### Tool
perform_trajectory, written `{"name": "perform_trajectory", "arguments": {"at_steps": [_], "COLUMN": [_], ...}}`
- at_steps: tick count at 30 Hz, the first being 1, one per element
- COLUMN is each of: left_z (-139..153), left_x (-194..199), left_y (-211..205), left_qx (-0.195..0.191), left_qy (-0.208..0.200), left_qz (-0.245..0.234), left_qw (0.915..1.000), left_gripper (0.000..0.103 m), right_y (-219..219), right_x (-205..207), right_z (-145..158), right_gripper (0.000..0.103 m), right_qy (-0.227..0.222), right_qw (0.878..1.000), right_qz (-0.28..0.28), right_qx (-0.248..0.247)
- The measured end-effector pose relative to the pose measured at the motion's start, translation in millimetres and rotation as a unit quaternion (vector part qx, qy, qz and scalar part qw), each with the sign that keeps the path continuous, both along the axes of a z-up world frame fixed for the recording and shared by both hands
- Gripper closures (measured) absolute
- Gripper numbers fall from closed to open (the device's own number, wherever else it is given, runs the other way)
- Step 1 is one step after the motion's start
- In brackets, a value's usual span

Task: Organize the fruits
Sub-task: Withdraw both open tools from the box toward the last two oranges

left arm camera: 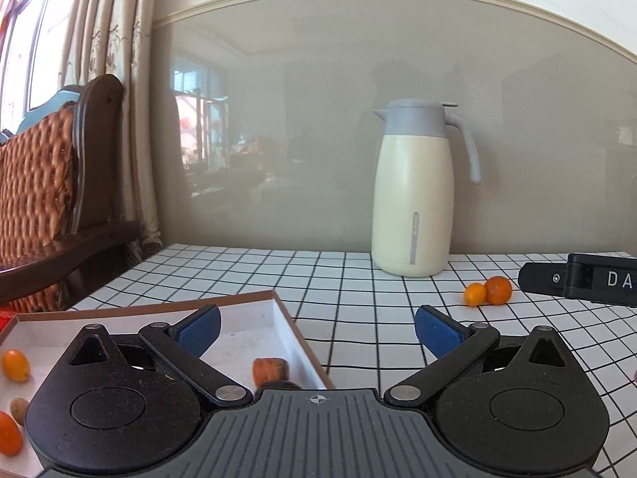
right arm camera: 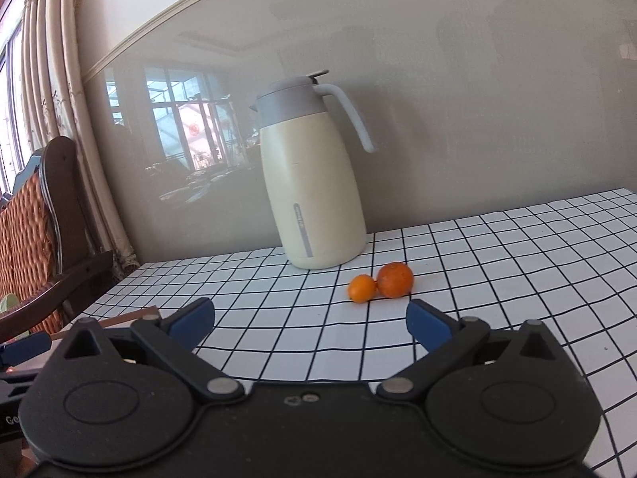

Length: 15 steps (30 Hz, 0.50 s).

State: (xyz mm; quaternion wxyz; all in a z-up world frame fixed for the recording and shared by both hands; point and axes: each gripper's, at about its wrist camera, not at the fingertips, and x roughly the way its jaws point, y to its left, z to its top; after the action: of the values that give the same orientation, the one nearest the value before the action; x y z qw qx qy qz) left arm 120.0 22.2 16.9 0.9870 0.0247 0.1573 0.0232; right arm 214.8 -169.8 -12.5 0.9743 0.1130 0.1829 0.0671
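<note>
Two loose fruits lie touching on the black-and-white grid tablecloth (right arm camera: 497,263), just in front of the cream thermal jug with a grey lid and handle (right arm camera: 314,183): a small oval orange kumquat (right arm camera: 362,288) and, to its right, a rounder, rougher orange tangerine (right arm camera: 395,279). Both look light, with firm but yielding, smooth skins, and they will likely roll if nudged. A gentle pinch across the widest middle seems best.

The right gripper (right arm camera: 310,320) hangs in front of them, fingers spread and empty. The left gripper (left arm camera: 317,328), also spread and empty, hovers over the shallow white cardboard box with brown edging (left arm camera: 292,328), left of the jug, which already holds several fruits.
</note>
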Motion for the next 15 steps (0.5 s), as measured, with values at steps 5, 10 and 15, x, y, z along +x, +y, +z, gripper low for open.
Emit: {"name": "perform_trajectory", "arguments": {"at_steps": [5,10,15], "left_z": [-5.5,-11.6,-17.3], "left_x": [18.8,45.2,78.5], "left_y": [-25.9,-48.7,-75.5], "left_qx": [-0.001,0.001,0.01], "left_qy": [0.015,0.037,0.063], "left_qz": [-0.019,-0.029,-0.047], "left_qw": [0.9997,0.9989,0.9969], "left_gripper": [0.0,0.0,0.009], "right_y": [-20.2,-37.8,-52.9], "right_x": [9.9,25.2,50.5], "right_z": [0.0,1.3,-3.6], "right_gripper": [0.006,0.008,0.021], "right_qy": [0.006,0.01,0.025], "right_qw": [1.0,0.999,0.998], "right_qz": [-0.021,-0.044,-0.055], "right_qx": [0.003,-0.002,-0.006]}}
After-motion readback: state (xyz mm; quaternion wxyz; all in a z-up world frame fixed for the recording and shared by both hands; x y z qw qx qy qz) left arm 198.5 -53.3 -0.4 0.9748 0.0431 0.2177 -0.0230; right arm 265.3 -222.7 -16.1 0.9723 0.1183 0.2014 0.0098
